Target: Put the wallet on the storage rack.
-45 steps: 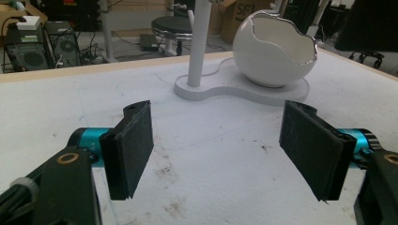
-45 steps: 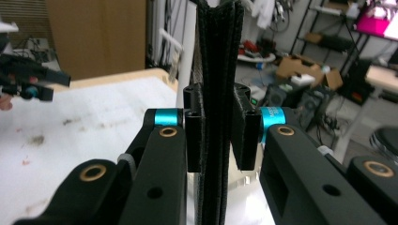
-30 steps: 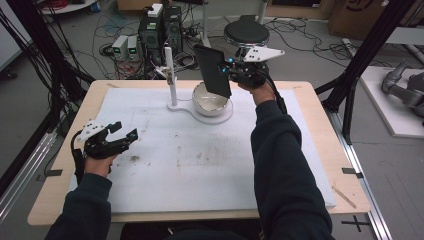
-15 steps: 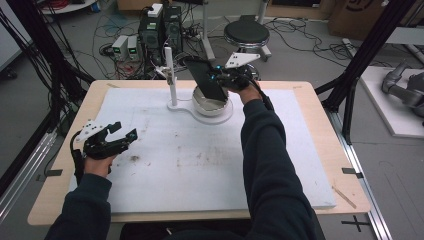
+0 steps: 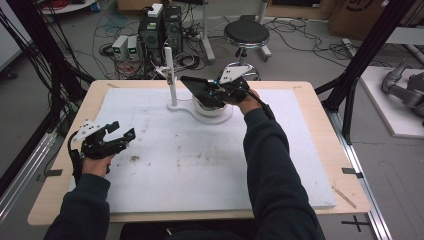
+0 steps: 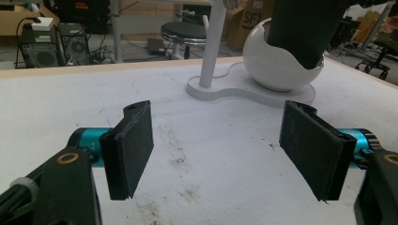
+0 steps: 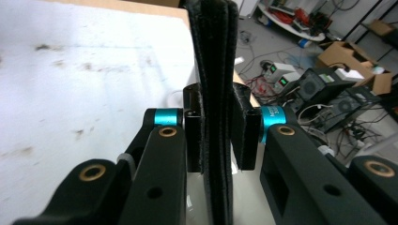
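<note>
Since the earlier frame the right gripper has lowered, jaws clamped on both faces of the black wallet, whose free end now dips into the white bowl, while the left gripper rests unmoved, jaws wide apart and empty.

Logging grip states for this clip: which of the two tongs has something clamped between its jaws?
The right tongs, over the white bowl, are clamped on a flat black wallet-like thing. The left tongs are open, nothing between the jaws.
</note>
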### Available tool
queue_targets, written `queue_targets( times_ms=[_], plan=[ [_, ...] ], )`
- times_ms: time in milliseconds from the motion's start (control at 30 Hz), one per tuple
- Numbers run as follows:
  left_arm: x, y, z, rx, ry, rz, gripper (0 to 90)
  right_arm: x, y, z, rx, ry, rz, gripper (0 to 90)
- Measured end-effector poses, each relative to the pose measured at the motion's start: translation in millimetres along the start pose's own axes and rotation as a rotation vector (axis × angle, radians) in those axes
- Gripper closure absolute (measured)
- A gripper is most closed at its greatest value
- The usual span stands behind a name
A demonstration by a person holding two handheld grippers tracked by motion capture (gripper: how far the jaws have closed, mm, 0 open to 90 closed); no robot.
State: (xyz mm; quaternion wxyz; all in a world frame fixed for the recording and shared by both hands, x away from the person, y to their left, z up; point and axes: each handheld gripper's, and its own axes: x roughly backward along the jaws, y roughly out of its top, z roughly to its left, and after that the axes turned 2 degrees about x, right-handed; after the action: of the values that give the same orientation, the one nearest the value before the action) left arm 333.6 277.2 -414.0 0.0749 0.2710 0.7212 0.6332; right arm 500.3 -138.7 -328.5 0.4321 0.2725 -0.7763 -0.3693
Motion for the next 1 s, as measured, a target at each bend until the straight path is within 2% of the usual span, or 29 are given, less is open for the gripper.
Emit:
queue_targets(
  times_ms=[67,133,200,300,400,467,533,633,667,700,800,933,1000],
  plan=[
    [0.3,0.1,0.0,0.001,0.002,-0.002,26.2,4.2,0.7,7.0,0.008,0.012,0.033,78.2],
    [0.4,0.3,0.3,0.003,0.002,-0.004,26.2,8.4,-1.5,14.4,0.032,-0.004,0.032,78.2],
    [-0.1,0.3,0.7,0.004,0.003,-0.004,26.2,12.6,-5.7,19.1,0.028,-0.015,0.033,78.1],
    [-1.2,0.6,0.9,0.005,0.0,-0.004,26.2,17.6,-11.9,20.9,0.022,-0.017,0.043,77.7],
    [-2.4,0.4,1.0,0.009,-0.002,-0.004,26.2,20.1,-19.6,23.3,0.024,-0.04,0.019,77.1],
    [-3.0,0.3,1.1,0.011,-0.005,-0.004,26.2,19.0,-21.8,25.2,0.002,-0.033,0.014,75.2],
    [-3.1,0.5,1.2,0.013,-0.006,-0.006,26.2,17.8,-20.6,27.5,0.01,-0.035,0.029,71.9],
    [-3.8,0.7,1.7,0.021,-0.004,-0.009,26.2,13.1,-14.6,32.3,0.004,-0.054,0.04,64.0],
    [-4.0,0.8,2.1,0.02,-0.005,-0.007,26.2,10.2,-11.9,33.7,-0.007,-0.065,0.033,57.5],
    [-4.4,0.7,2.0,0.02,-0.006,-0.007,26.2,7.3,-8.4,35.4,-0.016,-0.076,0.021,55.6],
    [-5.4,0.7,1.5,0.023,-0.009,-0.008,26.2,-0.5,3.4,39.3,0.008,-0.087,-0.013,55.8],
    [-6.6,1.1,1.4,0.023,-0.011,-0.008,26.2,-11.5,22.4,41.9,0.047,-0.075,-0.015,57.1],
    [-6.9,1.3,1.4,0.018,-0.014,-0.007,26.2,-16.5,31.6,43.7,0.059,-0.068,-0.029,63.8]
  ],
)
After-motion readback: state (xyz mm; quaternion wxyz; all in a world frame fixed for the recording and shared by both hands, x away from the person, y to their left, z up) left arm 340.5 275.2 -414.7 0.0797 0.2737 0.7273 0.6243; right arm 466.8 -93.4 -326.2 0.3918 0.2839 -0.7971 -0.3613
